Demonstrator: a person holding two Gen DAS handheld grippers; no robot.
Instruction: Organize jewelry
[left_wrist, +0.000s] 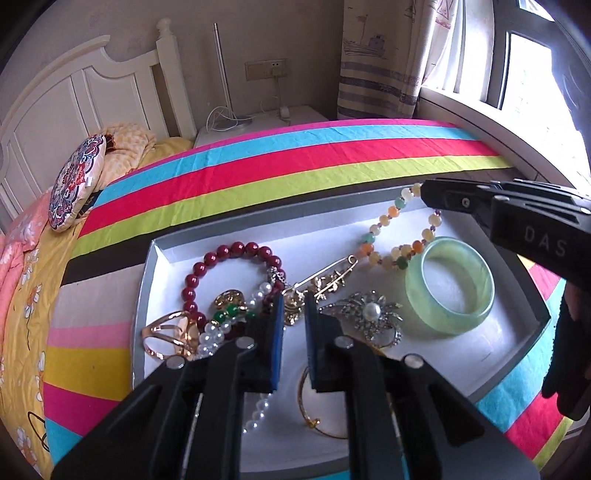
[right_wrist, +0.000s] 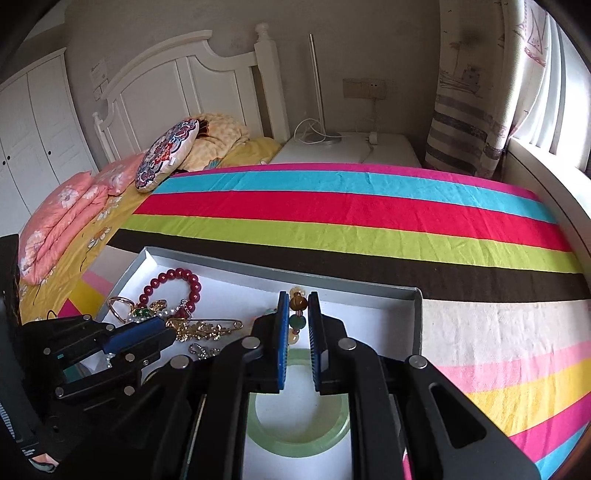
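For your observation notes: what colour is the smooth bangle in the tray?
Pale translucent green bangle, best seen in the left wrist view.

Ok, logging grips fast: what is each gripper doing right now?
Left gripper: closed at the gold brooch; grip cannot be told.
Right gripper: closed on the bead bracelet.

A: Identify the main furniture.
B: A bed with a white panelled headboard (right_wrist: 177, 85) and a striped bedspread (right_wrist: 351, 206). White wardrobe doors (right_wrist: 33, 147) stand at the left.

A: And beside the bed?
B: A white nightstand (right_wrist: 354, 151) carrying a slim lamp (right_wrist: 317, 85). A wall socket (right_wrist: 364, 88) is above it.

A: Light source?
B: Daylight from a window (left_wrist: 524, 74), with a patterned curtain (left_wrist: 384, 55) beside it. Walls are beige.
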